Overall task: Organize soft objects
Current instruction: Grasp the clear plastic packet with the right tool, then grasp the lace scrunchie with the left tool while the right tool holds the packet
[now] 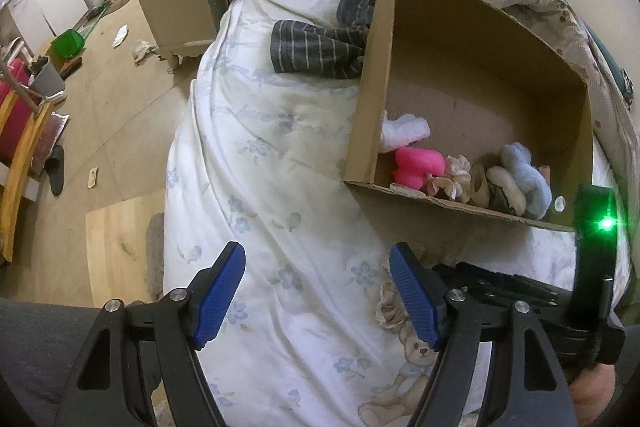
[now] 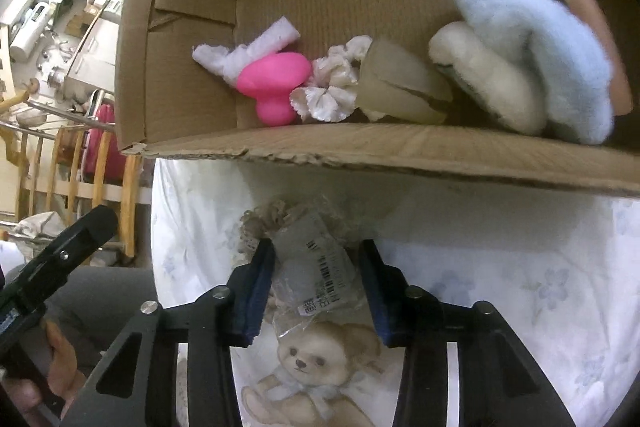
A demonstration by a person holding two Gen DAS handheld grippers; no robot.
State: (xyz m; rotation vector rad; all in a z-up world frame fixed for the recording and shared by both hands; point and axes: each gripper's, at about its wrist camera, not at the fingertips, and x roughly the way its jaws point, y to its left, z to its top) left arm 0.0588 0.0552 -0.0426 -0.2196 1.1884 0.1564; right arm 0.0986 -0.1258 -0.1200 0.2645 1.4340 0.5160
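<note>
Two blue pads of the right gripper (image 2: pixel 316 291) are pinched on a bagged scrunchie (image 2: pixel 310 259) lying on the bedsheet (image 2: pixel 500 267), at six o'clock from the cardboard box (image 2: pixel 400 151). A firm hold on the slippery plastic is advised before lifting. The left gripper (image 1: pixel 316 291) is spread, holding nothing.

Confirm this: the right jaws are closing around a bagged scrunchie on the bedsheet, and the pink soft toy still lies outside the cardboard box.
One detail is wrong. The pink soft toy already lies inside the cardboard box, beside a white cloth, as the right wrist view shows. The rest holds: the right gripper closes around the bagged scrunchie on the bedsheet.
</note>
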